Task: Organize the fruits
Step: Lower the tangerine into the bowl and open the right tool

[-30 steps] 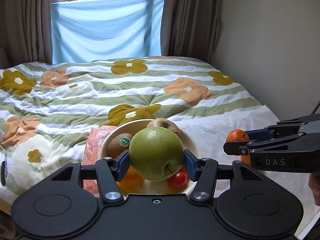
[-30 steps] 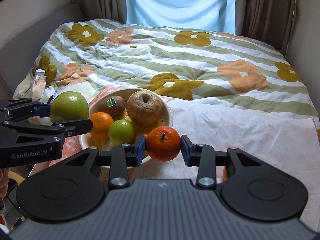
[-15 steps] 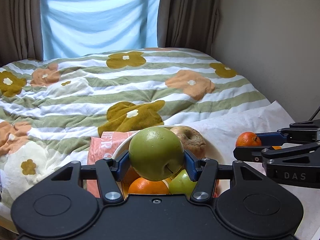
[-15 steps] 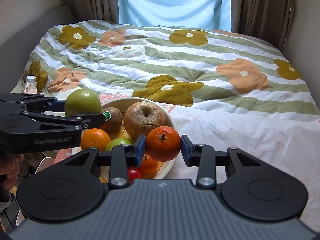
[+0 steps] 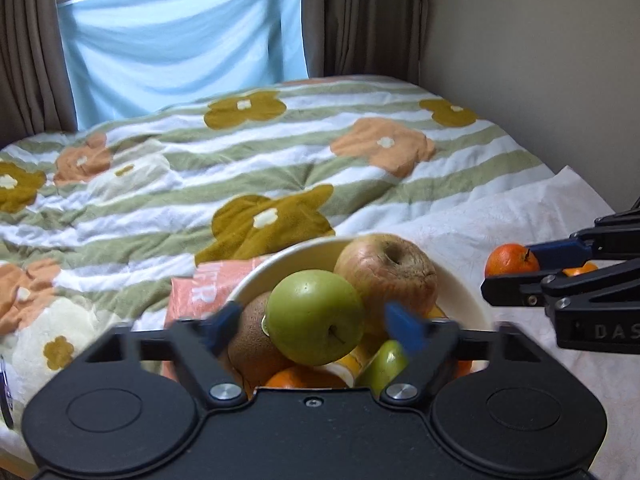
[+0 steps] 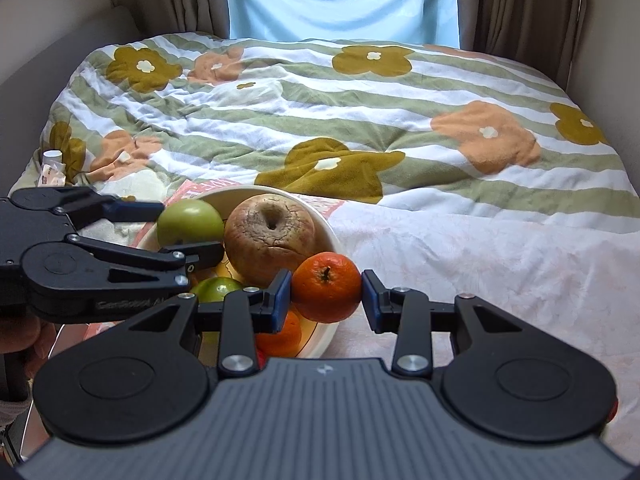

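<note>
A white bowl (image 5: 460, 296) of fruit sits on the bed; it also shows in the right wrist view (image 6: 320, 224). It holds a wrinkled brown apple (image 5: 386, 268), a kiwi (image 5: 252, 340), oranges and a small green fruit. My left gripper (image 5: 316, 326) is open over the bowl, its pads blurred and apart from the green apple (image 5: 316, 316), which lies between them on the pile. My right gripper (image 6: 326, 290) is shut on a tangerine (image 6: 326, 286), held at the bowl's right rim. The tangerine (image 5: 510, 260) also shows in the left wrist view.
The bowl rests on a pink printed bag (image 5: 200, 292) and a white cloth (image 6: 480, 256) over a floral striped quilt (image 6: 360, 120). A wall (image 5: 540, 80) runs along the right side, curtains (image 5: 360, 20) at the back. A small bottle (image 6: 52, 158) stands at the bed's left edge.
My left gripper has opened and let go of the green apple onto the fruit in the bowl. My right gripper, still holding the tangerine, has moved closer to the bowl.
</note>
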The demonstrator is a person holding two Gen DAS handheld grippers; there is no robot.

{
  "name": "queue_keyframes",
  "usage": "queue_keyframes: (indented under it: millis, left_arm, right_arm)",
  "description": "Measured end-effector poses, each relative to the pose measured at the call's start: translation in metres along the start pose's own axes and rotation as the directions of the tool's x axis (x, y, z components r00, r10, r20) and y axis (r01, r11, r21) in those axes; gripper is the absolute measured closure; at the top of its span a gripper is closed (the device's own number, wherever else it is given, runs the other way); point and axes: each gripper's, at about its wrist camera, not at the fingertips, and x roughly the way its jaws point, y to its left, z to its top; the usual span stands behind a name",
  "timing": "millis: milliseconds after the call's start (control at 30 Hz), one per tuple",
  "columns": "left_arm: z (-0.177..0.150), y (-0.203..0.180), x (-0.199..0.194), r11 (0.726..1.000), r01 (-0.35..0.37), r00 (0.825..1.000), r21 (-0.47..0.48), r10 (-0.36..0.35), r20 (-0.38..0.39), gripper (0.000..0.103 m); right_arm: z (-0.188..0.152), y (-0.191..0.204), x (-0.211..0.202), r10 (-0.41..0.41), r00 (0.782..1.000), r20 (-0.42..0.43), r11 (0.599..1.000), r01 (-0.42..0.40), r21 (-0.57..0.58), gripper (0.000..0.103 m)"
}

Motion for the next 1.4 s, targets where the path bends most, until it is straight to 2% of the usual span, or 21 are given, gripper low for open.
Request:
queue_keyframes:
  millis: [33, 333, 667, 1033, 1067, 1133, 1167, 1200, 1267, 1400]
  left_arm:
    - [0.001, 0.000, -0.005, 1.000, -0.002, 1.000, 0.002, 0.002, 0.017, 0.002]
    - [-0.001, 0.004, -0.038, 0.999, -0.032, 0.998, -0.040, 0.034, 0.055, 0.002]
    - [-0.022, 0.009, -0.055, 0.990, -0.070, 0.997, -0.122, 0.073, 0.025, 0.002]
    - [-0.034, 0.006, -0.058, 0.982, -0.108, 0.994, -0.152, 0.108, -0.003, 0.002]
    - [-0.035, 0.005, -0.059, 0.982, -0.106, 0.994, -0.157, 0.107, -0.003, 0.002]
    - [-0.036, 0.004, -0.060, 0.981, -0.099, 0.995, -0.166, 0.100, -0.001, 0.002]
    - [-0.037, 0.003, -0.061, 0.981, -0.097, 0.995, -0.166, 0.098, -0.001, 0.002]
    - [-0.038, 0.003, -0.062, 0.982, -0.097, 0.995, -0.163, 0.098, -0.002, 0.002]
    - [-0.038, 0.001, -0.064, 0.983, -0.099, 0.995, -0.157, 0.100, -0.003, 0.002]
    - [-0.040, -0.002, -0.068, 0.981, -0.098, 0.995, -0.166, 0.098, -0.005, 0.002]
  right_arm:
    - [0.000, -0.001, 0.000, 0.000, 1.000, -0.001, 1.000, 0.000, 0.000, 0.051]
    - [0.002, 0.000, 0.000, 0.005, 1.000, -0.014, 0.999, -0.005, -0.038, 0.051]
    - [0.005, 0.002, 0.013, 0.050, 0.998, -0.039, 0.994, -0.053, -0.096, 0.051]
    - [-0.006, 0.003, 0.030, 0.084, 0.995, -0.052, 0.982, -0.092, -0.166, 0.049]
    - [-0.006, 0.003, 0.030, 0.093, 0.994, -0.051, 0.981, -0.101, -0.168, 0.047]
    - [-0.007, 0.003, 0.027, 0.095, 0.995, -0.035, 0.979, -0.100, -0.176, 0.028]
    - [-0.008, 0.004, 0.025, 0.080, 0.997, -0.018, 0.981, -0.082, -0.177, 0.008]
    - [-0.008, 0.004, 0.021, 0.066, 0.998, 0.003, 0.982, -0.064, -0.179, 0.000]
    - [-0.010, 0.004, 0.014, 0.060, 0.998, 0.034, 0.982, -0.053, -0.183, 0.000]
    - [-0.011, 0.001, 0.009, 0.035, 0.999, 0.025, 0.985, -0.031, -0.167, 0.000]
